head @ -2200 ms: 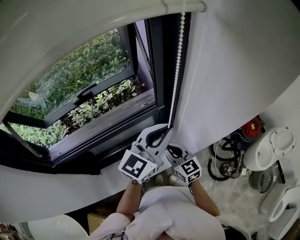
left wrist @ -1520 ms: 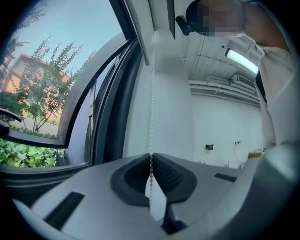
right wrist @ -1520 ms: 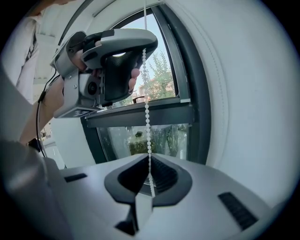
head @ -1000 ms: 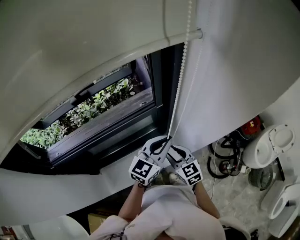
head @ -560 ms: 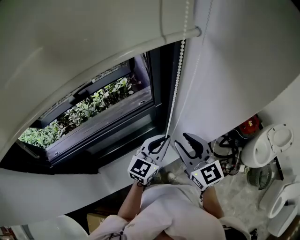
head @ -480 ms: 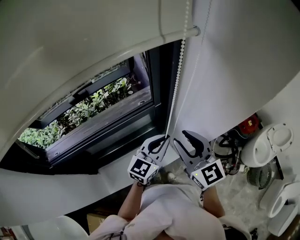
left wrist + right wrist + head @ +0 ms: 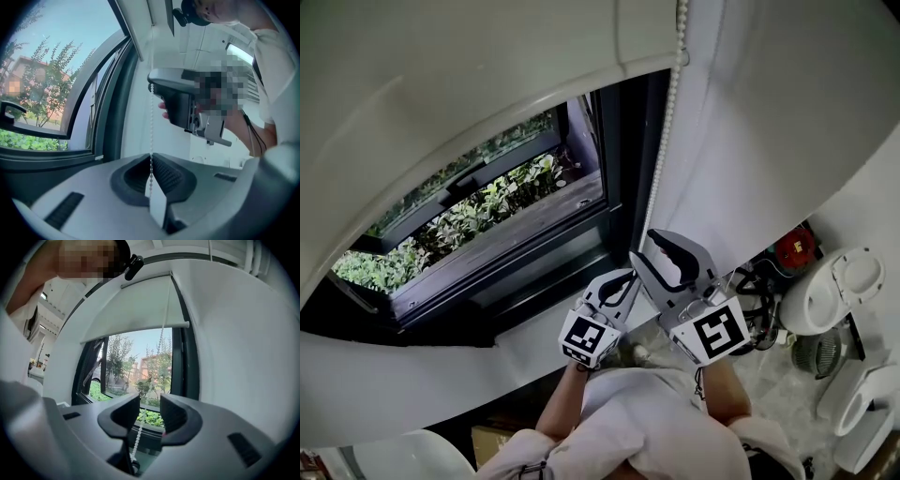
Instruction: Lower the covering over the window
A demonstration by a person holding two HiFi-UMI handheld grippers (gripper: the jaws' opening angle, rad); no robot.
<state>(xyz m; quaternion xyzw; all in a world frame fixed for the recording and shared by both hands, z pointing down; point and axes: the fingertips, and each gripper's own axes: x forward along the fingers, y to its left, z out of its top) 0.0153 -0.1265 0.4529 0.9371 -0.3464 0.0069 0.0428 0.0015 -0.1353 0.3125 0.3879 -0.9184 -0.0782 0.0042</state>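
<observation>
The left tool (image 7: 622, 281) is clamped tight on the bead chain (image 7: 667, 131), which drops from 12 o'clock in the head view to the tools. The right tool (image 7: 661, 246), at the left one's 1 o'clock, stands fairly wide. Its jaws have just been closing, with the chain between them unpressed. The roller blind (image 7: 459, 84) covers the upper window (image 7: 487, 211), from 9 to 12 o'clock.

Hand-held left gripper (image 7: 626, 277) and right gripper (image 7: 643, 246): pale grey moulded shells, jaws lined with black ribbed pads (image 7: 170, 416). Dark slot-shaped recesses (image 7: 70, 209) mark each shell's face. Each carries a white cube (image 7: 712, 333) bearing black square markers. The person wears a white short-sleeved shirt (image 7: 647, 427).
</observation>
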